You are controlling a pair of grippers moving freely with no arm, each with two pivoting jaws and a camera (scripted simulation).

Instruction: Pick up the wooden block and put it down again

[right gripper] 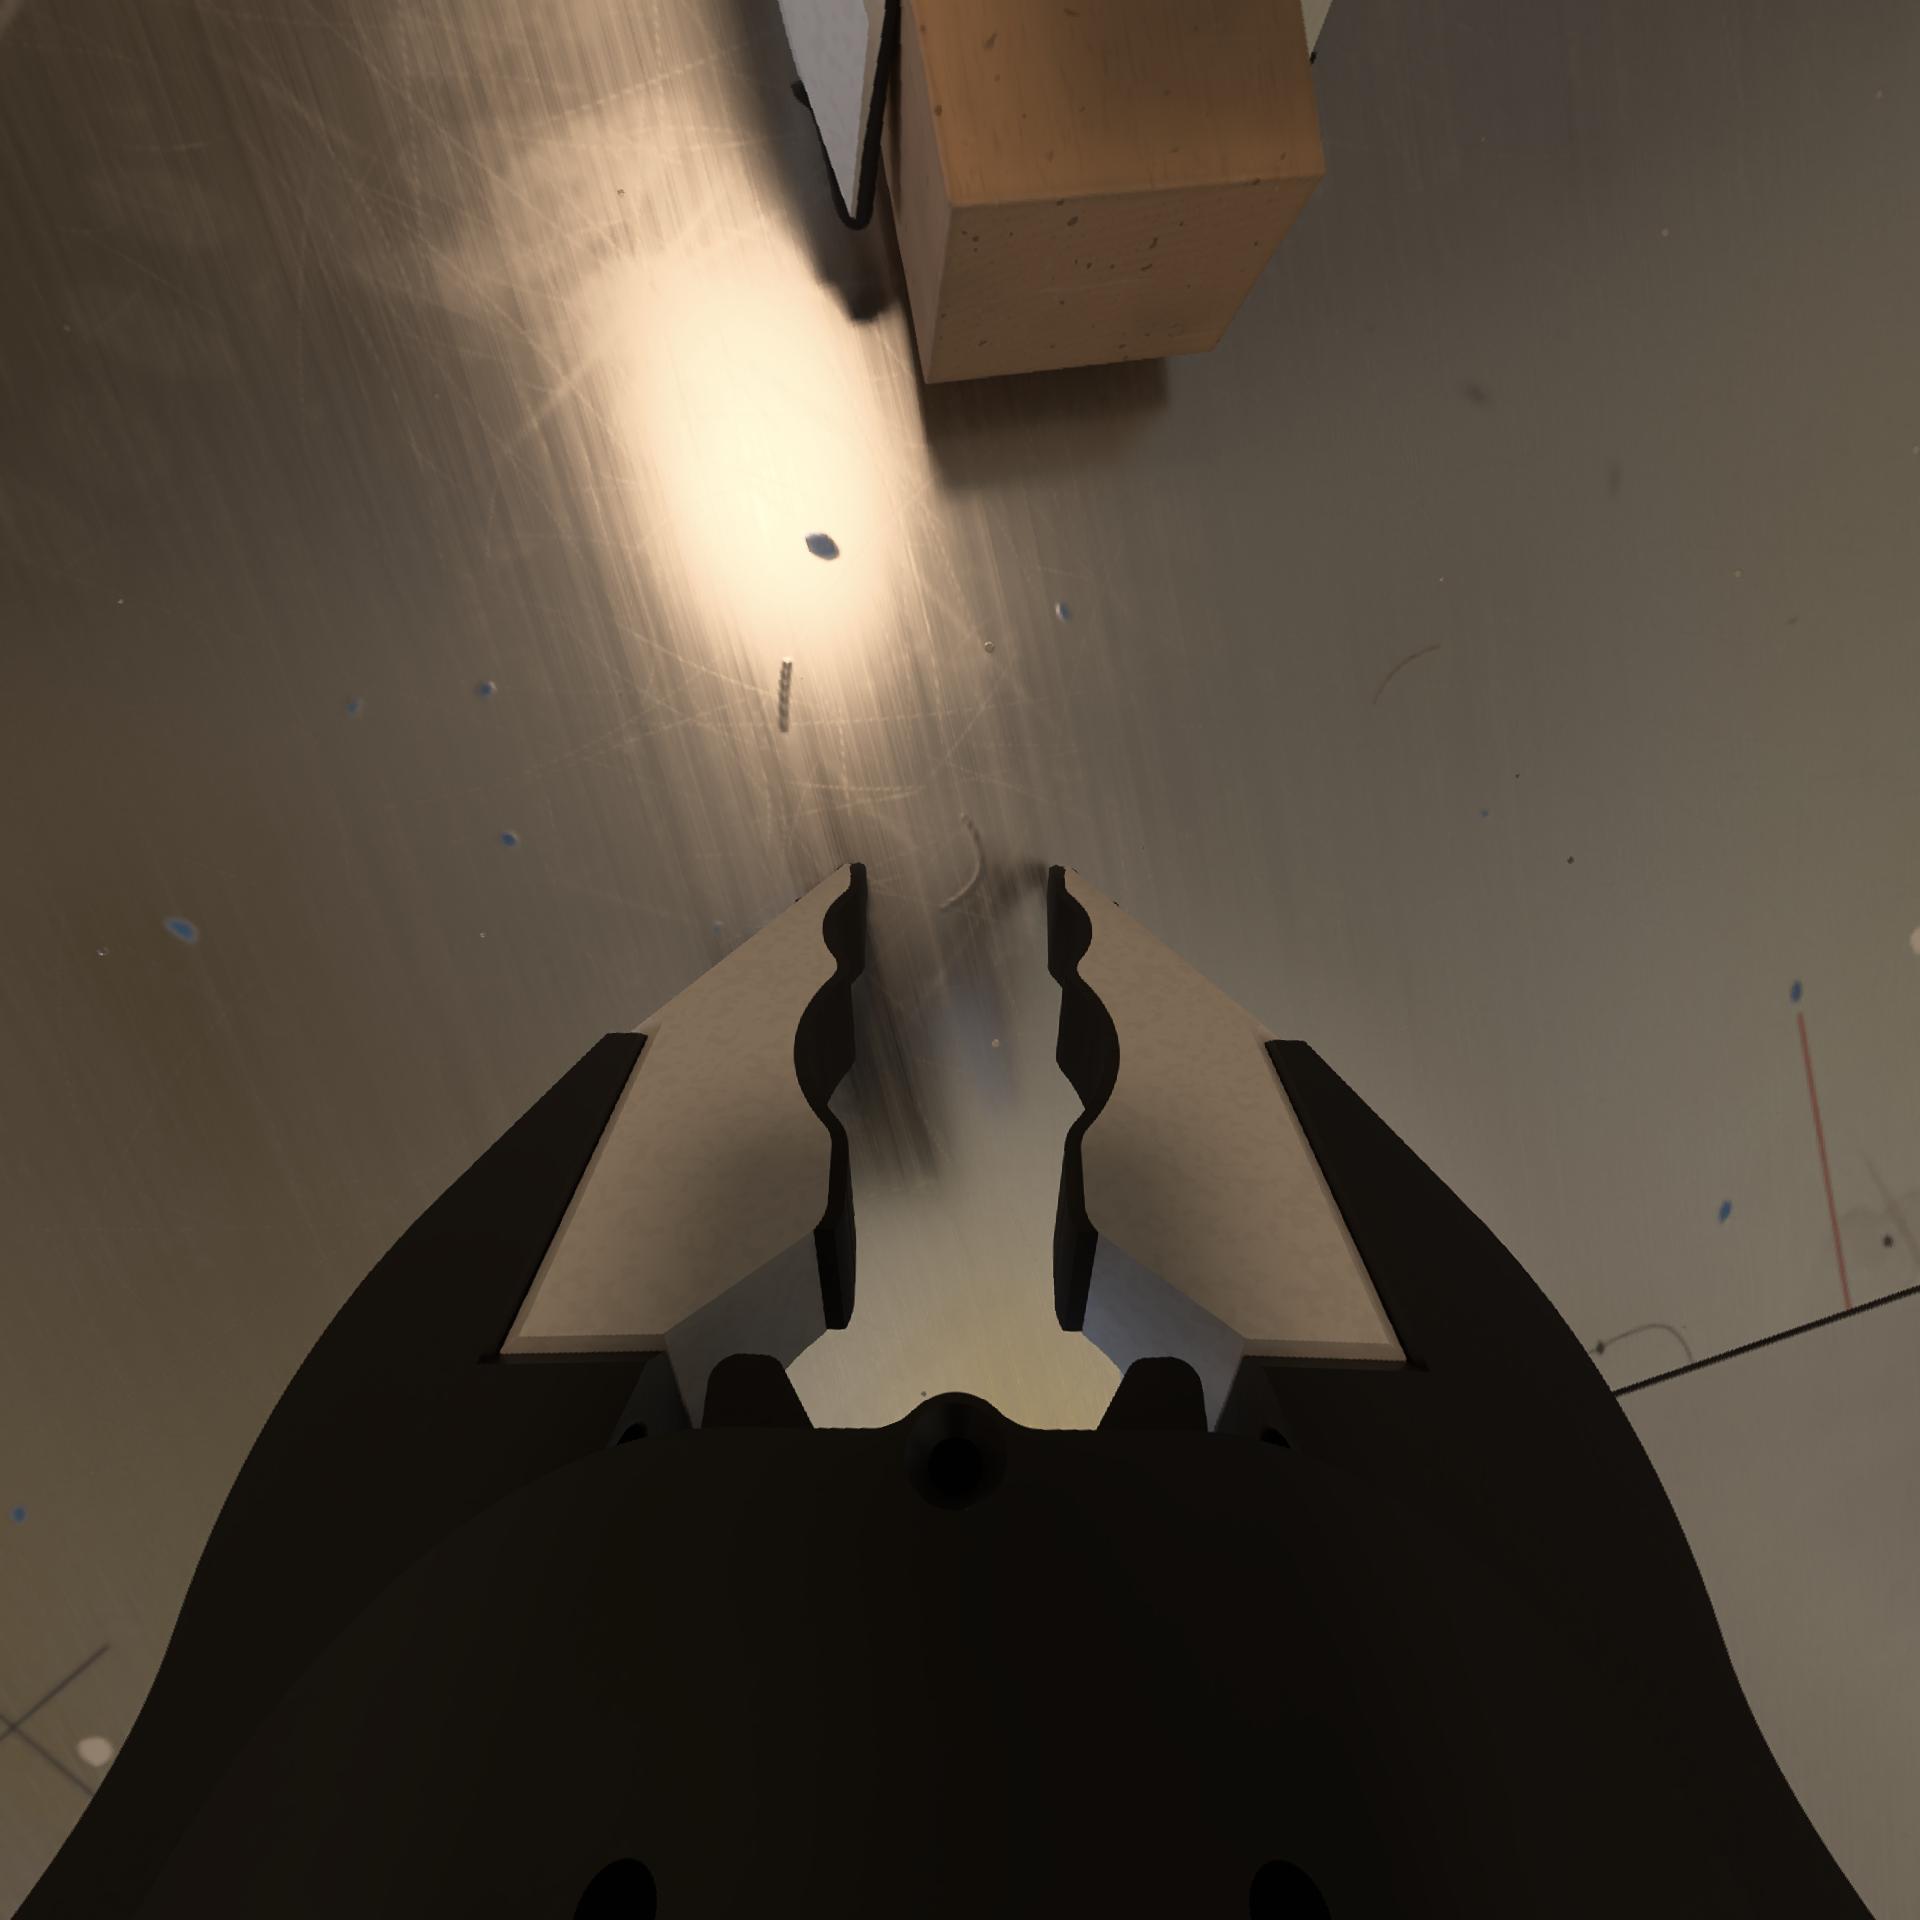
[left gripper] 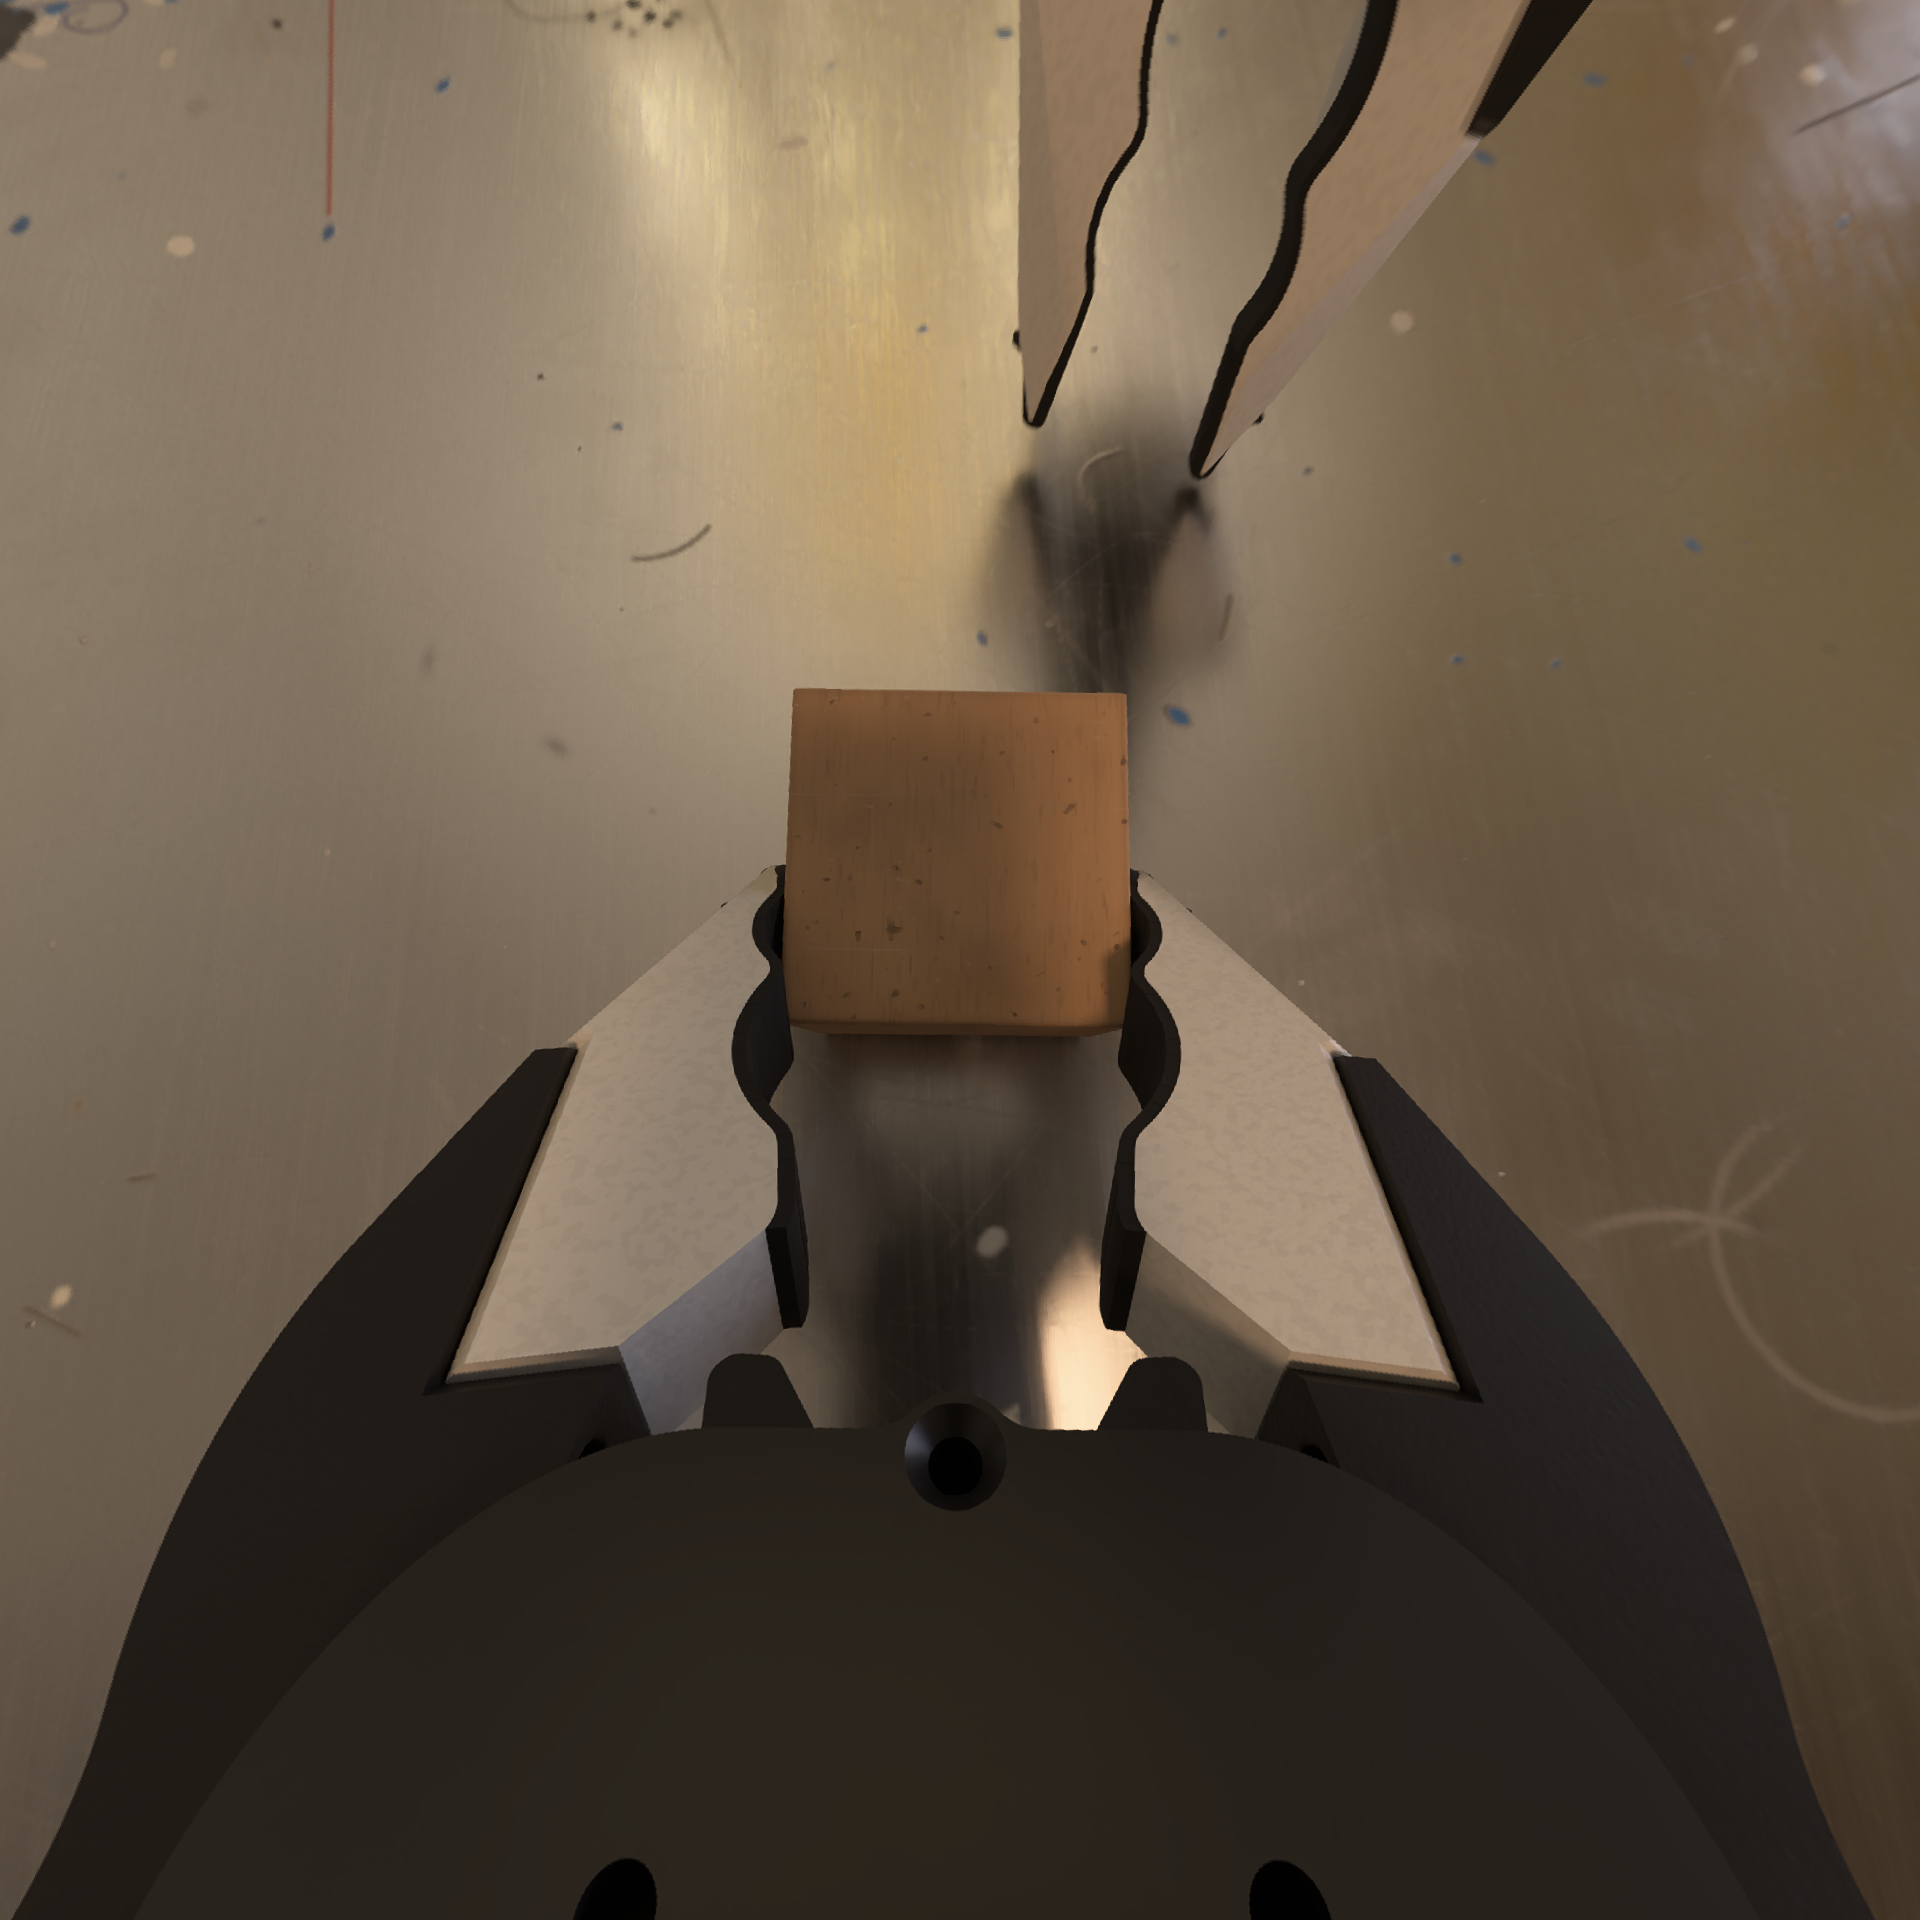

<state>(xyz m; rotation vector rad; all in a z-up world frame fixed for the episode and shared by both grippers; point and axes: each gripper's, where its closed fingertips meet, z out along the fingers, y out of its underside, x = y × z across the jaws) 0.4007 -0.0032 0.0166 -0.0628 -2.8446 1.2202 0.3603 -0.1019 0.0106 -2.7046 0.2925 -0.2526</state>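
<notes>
The wooden block (left gripper: 956, 862) is a tan cube held between the fingertips of my left gripper (left gripper: 956, 894), whose pads press on its left and right sides. In the right wrist view the block (right gripper: 1101, 208) is at the top, at or just above the metal table; I cannot tell if it touches. One left finger (right gripper: 842, 104) shows beside it. My right gripper (right gripper: 954, 883) is open and empty, pointing down at the bare table some way short of the block. It also shows beyond the block in the left wrist view (left gripper: 1120, 442).
The brushed metal table (left gripper: 416, 727) is scratched and has small blue and white flecks. A thin red line (right gripper: 1823, 1164) and a thin dark wire (right gripper: 1766, 1340) lie at the right edge of the right wrist view.
</notes>
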